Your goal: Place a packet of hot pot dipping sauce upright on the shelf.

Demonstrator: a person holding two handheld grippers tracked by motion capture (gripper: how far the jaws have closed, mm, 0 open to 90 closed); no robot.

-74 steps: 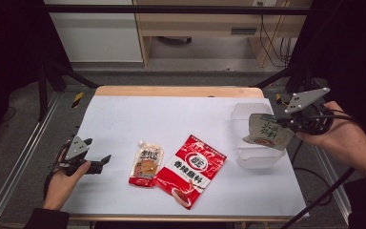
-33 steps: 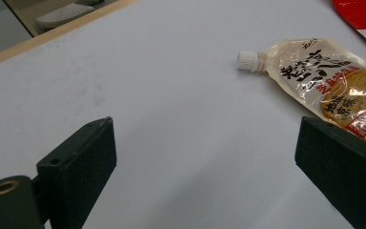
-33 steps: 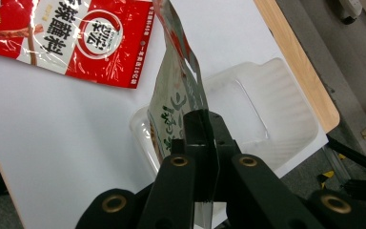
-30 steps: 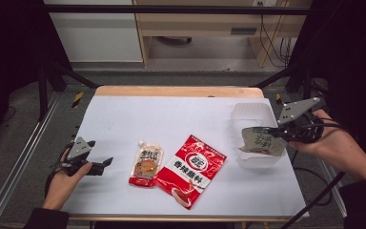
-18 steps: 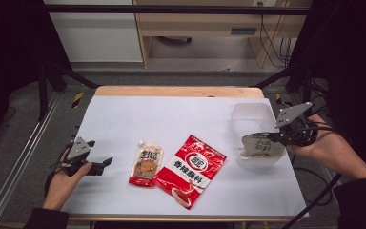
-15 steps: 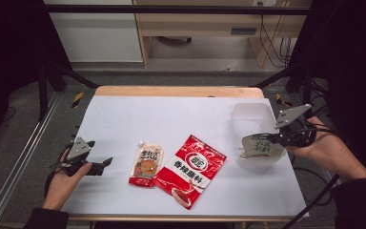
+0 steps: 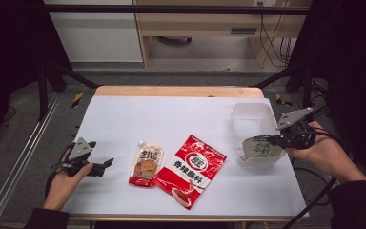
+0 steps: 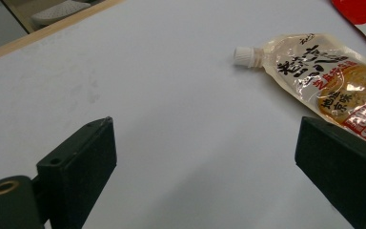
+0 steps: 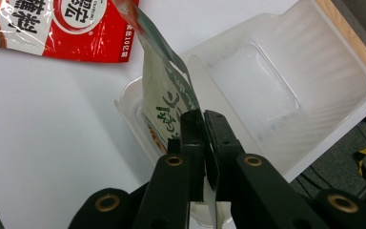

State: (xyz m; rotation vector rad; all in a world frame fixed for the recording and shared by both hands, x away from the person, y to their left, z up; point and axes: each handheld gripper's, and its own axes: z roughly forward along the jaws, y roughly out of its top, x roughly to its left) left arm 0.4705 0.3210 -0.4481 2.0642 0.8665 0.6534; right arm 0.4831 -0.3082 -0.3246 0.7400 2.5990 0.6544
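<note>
The white table (image 7: 181,119) spreads wide, and at its three o'clock edge sits the clear plastic tub (image 7: 255,125), thin-walled and light by the look of it, likely to skid if nudged. At the centre lies the big red seasoning packet (image 7: 189,169), flat and limp, and just beside it at nine o'clock the small spouted sauce pouch (image 7: 146,164), its white cap pointing toward twelve.

Now the action: the grey-green pouch (image 7: 259,149) hangs partly inside the tub's near end, tilted, its top edge toward nine o'clock. It is a soft, floppy, slick film sachet, so the flat sealed rim is the sensible place to hold it, and that is where the right tool (image 9: 204,125) has it, jaws pressed together on the pouch's edge, thin film pinched between them. Any slackening looks likely to let it slide.

The right hand (image 7: 325,153) comes in from three o'clock, forearm low, the tool held about level and pointing toward nine.

Over at eight o'clock the left hand (image 7: 66,177) rests by the table's edge, its left tool (image 7: 106,164) spread wide and holding nothing, aimed toward the sauce pouch.
</note>
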